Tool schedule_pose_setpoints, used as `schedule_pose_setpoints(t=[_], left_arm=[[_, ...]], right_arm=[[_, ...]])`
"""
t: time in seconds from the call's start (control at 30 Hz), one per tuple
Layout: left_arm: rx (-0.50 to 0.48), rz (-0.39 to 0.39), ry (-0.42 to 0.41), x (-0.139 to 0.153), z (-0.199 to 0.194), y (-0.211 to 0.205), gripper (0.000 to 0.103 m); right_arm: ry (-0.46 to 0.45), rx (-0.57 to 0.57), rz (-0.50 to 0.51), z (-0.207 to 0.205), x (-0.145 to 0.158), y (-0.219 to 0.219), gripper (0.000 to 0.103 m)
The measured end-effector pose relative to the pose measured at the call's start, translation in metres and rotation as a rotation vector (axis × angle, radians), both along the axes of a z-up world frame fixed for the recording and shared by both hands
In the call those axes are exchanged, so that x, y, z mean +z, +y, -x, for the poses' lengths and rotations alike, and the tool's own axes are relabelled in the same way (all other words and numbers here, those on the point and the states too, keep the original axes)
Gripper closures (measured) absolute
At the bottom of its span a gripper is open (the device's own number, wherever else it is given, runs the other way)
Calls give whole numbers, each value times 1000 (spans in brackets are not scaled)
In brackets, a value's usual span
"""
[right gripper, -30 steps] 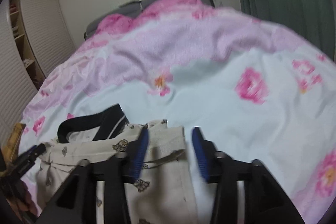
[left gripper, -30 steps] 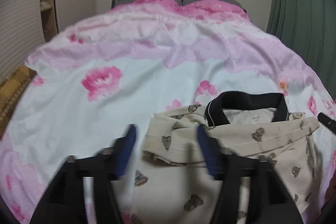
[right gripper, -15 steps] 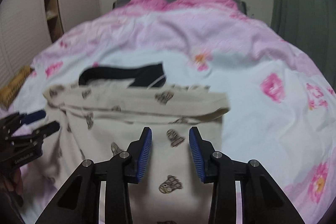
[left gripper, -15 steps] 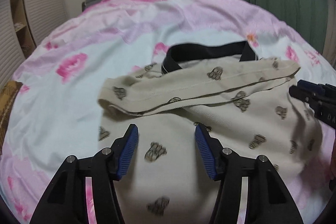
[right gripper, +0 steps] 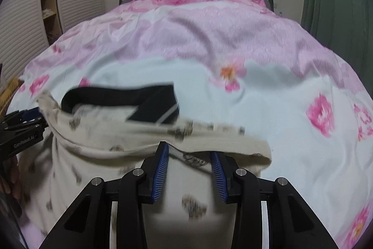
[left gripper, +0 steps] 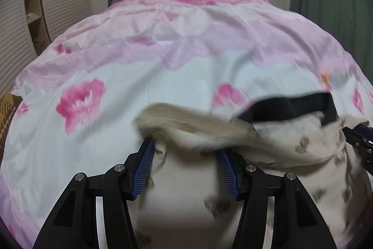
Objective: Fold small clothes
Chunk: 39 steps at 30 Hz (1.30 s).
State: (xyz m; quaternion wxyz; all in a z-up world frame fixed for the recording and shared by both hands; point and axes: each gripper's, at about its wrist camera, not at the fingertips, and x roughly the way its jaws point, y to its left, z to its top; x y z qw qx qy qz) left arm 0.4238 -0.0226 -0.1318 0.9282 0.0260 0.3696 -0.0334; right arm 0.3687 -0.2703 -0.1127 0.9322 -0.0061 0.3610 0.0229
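A: How far along am I with this one?

B: Partway, I'd judge. The cream polo shirt [left gripper: 268,155] lies on the floral duvet [left gripper: 116,76] at lower centre and right of the left wrist view, its black collar [left gripper: 291,104] at the far edge and a folded band across the shoulders. The body below looks unfolded.

A: And my grippers?

B: The left gripper [left gripper: 184,155] stands apart, fabric between the fingers, tips hidden under the band; whether they pinch it I cannot tell. The right gripper [right gripper: 188,155] stands apart, narrower, over the right sleeve end.

A: Against half a second back?

B: Both have pushed forward under the band, which now lifts and blurs.
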Motion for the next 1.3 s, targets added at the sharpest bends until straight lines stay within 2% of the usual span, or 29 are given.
schedule_pose_setpoints(t=[0.13, 0.27, 0.37, 0.53, 0.73, 0.87, 1.1, 1.2, 1.3], left_arm=[[50, 14, -8, 6, -21, 11, 48], [61, 44, -14, 15, -10, 22, 48], [14, 39, -32, 22, 10, 17, 48], [-91, 19, -41, 27, 36, -7, 48], [-141, -5, -7, 14, 33, -31, 48], [-133, -14, 12, 6, 20, -35, 48], [-102, -25, -32, 10, 1, -32, 47], [-75, -23, -45, 15, 4, -25, 47], [-57, -2, -35, 18, 19, -11, 47]], right_arm=[[-6, -49, -20, -21, 7, -9, 64], [-8, -55, -63, -13, 18, -14, 64], [-26, 28, -44, 11, 25, 0, 64], [3, 159, -42, 41, 21, 23, 64], [88, 221, -28, 31, -10, 53, 64], [66, 171, -26, 0, -15, 55, 64], [-7, 81, -34, -46, 10, 40, 64], [-4, 52, -59, -43, 18, 25, 64], [-3, 32, -92, -20, 23, 9, 64]])
